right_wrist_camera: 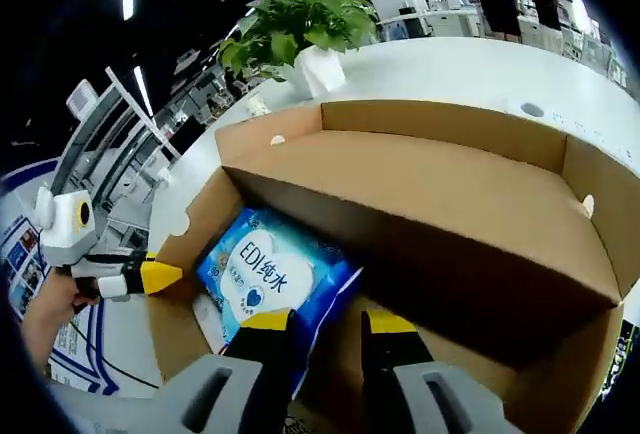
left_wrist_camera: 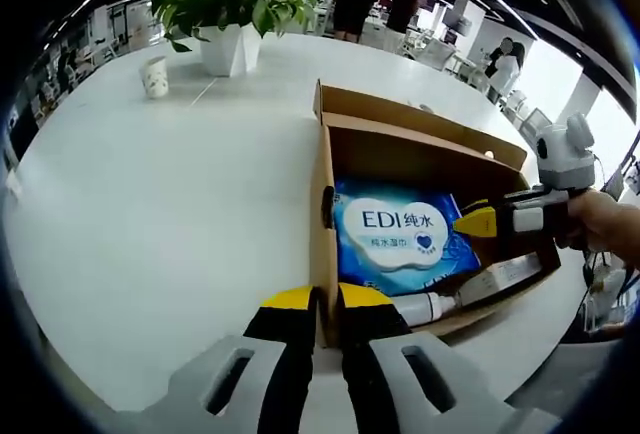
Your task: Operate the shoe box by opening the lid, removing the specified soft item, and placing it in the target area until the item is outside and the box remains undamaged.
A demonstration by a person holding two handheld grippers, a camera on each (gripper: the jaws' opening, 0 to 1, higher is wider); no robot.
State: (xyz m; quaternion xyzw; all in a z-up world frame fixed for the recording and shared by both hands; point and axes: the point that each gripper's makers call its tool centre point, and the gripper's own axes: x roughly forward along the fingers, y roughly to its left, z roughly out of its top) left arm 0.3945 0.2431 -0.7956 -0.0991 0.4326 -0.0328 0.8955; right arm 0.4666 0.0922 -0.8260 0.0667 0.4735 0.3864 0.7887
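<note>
The brown shoe box [left_wrist_camera: 322,169] lies open on the white table, its lid [left_wrist_camera: 420,114] folded back at the far side. Inside lies a soft blue and white wet-wipe pack [left_wrist_camera: 400,234] printed "EDI". My left gripper [left_wrist_camera: 326,299] is shut on the box's near side wall, one jaw on each face of the cardboard. The right gripper [left_wrist_camera: 476,222], held by a hand, hovers over the pack's right edge. In the right gripper view, my right gripper [right_wrist_camera: 328,322] stands open just above a corner of the pack [right_wrist_camera: 262,269], and the left gripper [right_wrist_camera: 150,276] sits at the box wall [right_wrist_camera: 185,239].
A white tube [left_wrist_camera: 430,306] and a small white carton [left_wrist_camera: 500,276] lie in the box beside the pack. A potted plant [left_wrist_camera: 235,14] and a white cup [left_wrist_camera: 154,76] stand at the table's far side. People stand in the background. The table's edge [left_wrist_camera: 520,339] runs close behind the box.
</note>
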